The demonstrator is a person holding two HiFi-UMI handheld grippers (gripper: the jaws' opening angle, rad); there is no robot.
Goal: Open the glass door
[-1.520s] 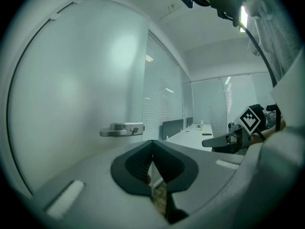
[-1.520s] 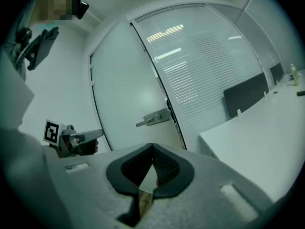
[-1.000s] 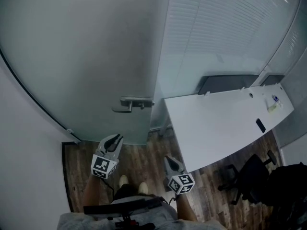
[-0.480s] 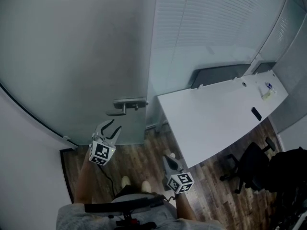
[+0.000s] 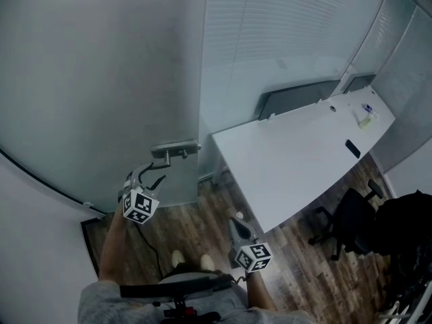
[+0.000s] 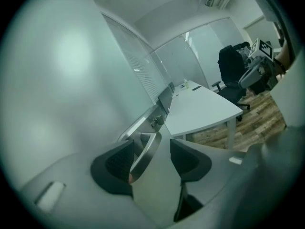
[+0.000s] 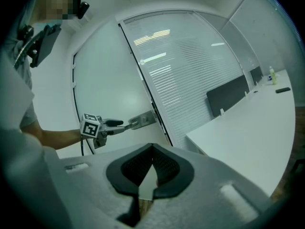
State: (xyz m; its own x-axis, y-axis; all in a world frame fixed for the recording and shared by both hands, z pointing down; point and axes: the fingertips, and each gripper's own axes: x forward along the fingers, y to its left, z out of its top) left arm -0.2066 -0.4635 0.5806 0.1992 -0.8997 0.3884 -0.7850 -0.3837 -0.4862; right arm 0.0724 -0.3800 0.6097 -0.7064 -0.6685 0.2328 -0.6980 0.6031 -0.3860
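Note:
The frosted glass door point(image 5: 101, 79) fills the left of the head view, with a metal lever handle point(image 5: 174, 151) near its right edge. My left gripper point(image 5: 151, 173) is up at the free end of the lever, its jaws opening. In the left gripper view the handle point(image 6: 147, 147) lies between the two pads, closer to the left one, and my left gripper point(image 6: 152, 161) is not clamped on it. My right gripper point(image 5: 236, 223) hangs low by the person's legs, jaws shut and empty. The right gripper view shows my right gripper point(image 7: 152, 149), the left gripper point(image 7: 112, 124) and the handle point(image 7: 143, 119).
A white desk point(image 5: 290, 160) stands just right of the door, its near corner close to my right gripper. A black office chair point(image 5: 351, 221) and a dark bag point(image 5: 405, 228) sit at the lower right. A glass wall with blinds point(image 5: 270, 39) runs behind the desk. The floor is wood.
My left gripper has risen from near the floor to the lever's end, and its jaws have spread apart around it. The right gripper has kept its place.

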